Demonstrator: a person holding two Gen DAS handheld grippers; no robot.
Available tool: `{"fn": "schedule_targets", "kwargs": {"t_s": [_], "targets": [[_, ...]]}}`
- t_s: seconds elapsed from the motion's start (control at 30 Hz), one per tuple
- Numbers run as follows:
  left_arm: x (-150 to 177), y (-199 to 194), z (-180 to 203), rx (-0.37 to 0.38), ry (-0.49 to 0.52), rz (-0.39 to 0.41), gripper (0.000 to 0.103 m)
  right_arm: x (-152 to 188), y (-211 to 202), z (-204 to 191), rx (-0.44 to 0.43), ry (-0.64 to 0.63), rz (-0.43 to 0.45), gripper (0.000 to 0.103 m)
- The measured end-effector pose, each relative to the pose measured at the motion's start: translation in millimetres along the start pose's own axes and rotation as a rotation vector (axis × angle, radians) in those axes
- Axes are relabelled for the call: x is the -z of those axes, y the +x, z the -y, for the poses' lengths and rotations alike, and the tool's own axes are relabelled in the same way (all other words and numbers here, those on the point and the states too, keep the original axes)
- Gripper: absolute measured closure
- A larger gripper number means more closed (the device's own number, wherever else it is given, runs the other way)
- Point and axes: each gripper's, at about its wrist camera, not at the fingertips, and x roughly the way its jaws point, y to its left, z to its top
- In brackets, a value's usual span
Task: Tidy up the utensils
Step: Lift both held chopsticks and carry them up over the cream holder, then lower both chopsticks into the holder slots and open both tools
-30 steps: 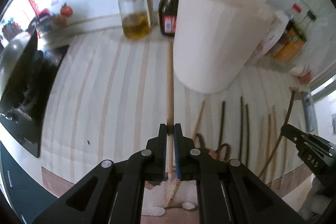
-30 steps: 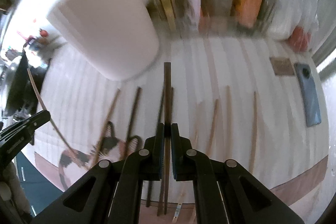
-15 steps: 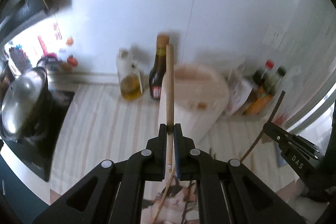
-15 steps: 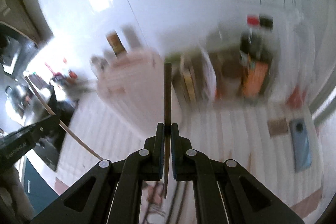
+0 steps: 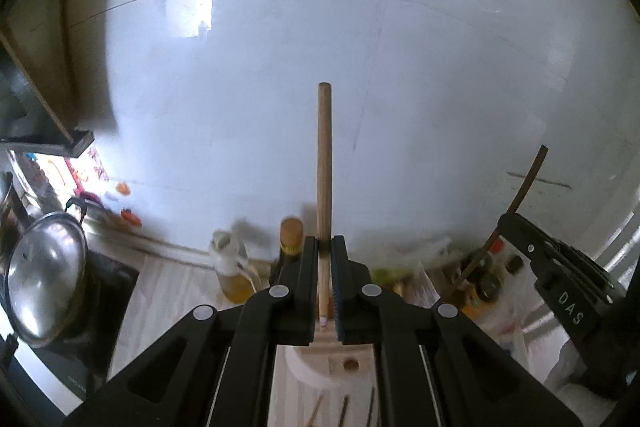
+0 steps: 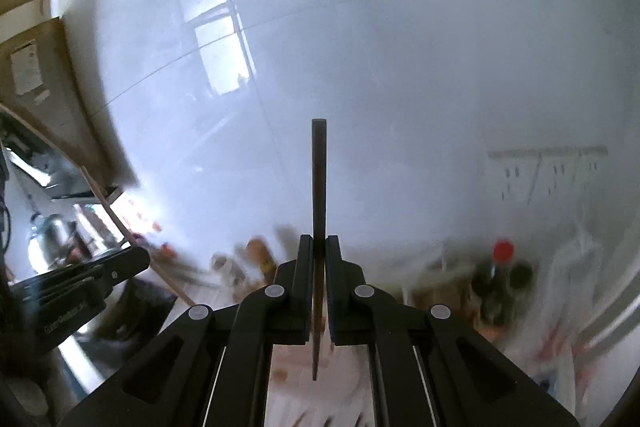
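Holding one chopstick per gripper, both raised above bench, pointing at white wall. My left gripper (image 5: 324, 267) jaws clenched on pale stick (image 5: 323, 163); right gripper (image 6: 319, 267) jaws clenched on dark stick (image 6: 319, 187). White holder (image 5: 332, 355) stands directly below left jaws, drilled holes visible in wooden top. More sticks lie on bench beyond holder. Judgement: tilt tips down, centre one stick over hole, lower slowly, unclench only once seated. Keep grippers apart so sticks don't cross.

Light wooden chopstick (image 5: 323, 163) and dark chopstick (image 6: 319, 195), each upright against the white wall.
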Motion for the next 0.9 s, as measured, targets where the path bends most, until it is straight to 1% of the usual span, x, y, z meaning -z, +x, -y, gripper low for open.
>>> {"fn": "schedule_targets", "kwargs": {"t_s": [0.1,0.2,0.3,0.47,0.6,0.7,0.77,0.83,0.87,0.9], "targets": [[-7.5,32.5,-2.9,-0.009,-0.001,-0.03,0.099,-9.2,29.7,-3.7,0.018,-0.009,0.017,0.097],[-7.3,63.0,-9.0,-0.002,-0.017,-0.07,0.099,-9.6,61.4,-2.7,0.023,-0.005,0.014,0.097],[-3.7,90.1,-15.6,0.011,-0.039,-0.113,0.099,-0.8,94.0,0.8,0.024,0.0,-0.008,0.097],[10.3,124.4,-19.0,0.042,-0.056,-0.189,0.099,18.1,131.7,7.6,0.014,0.015,-0.05,0.097],[21.2,135.6,-17.8,0.054,-0.056,-0.229,0.099,35.3,146.8,13.5,0.002,0.015,-0.087,0.097],[27.4,135.3,-17.9,0.07,-0.063,-0.245,0.098,44.8,151.9,20.4,-0.03,0.015,-0.142,0.097],[29.6,129.9,-18.1,0.054,-0.061,-0.25,0.097,46.5,149.9,15.8,-0.042,0.013,-0.178,0.097],[28.5,123.8,-15.3,0.045,-0.047,-0.249,0.092,48.8,150.6,19.6,-0.055,0.021,-0.209,0.095],[26.9,118.8,-11.9,0.019,-0.024,-0.239,0.087,49.3,148.9,21.8,-0.058,0.028,-0.218,0.093],[25.3,114.7,-9.6,-0.002,-0.006,-0.227,0.081,49.2,146.7,23.9,-0.06,0.035,-0.221,0.083]]}}
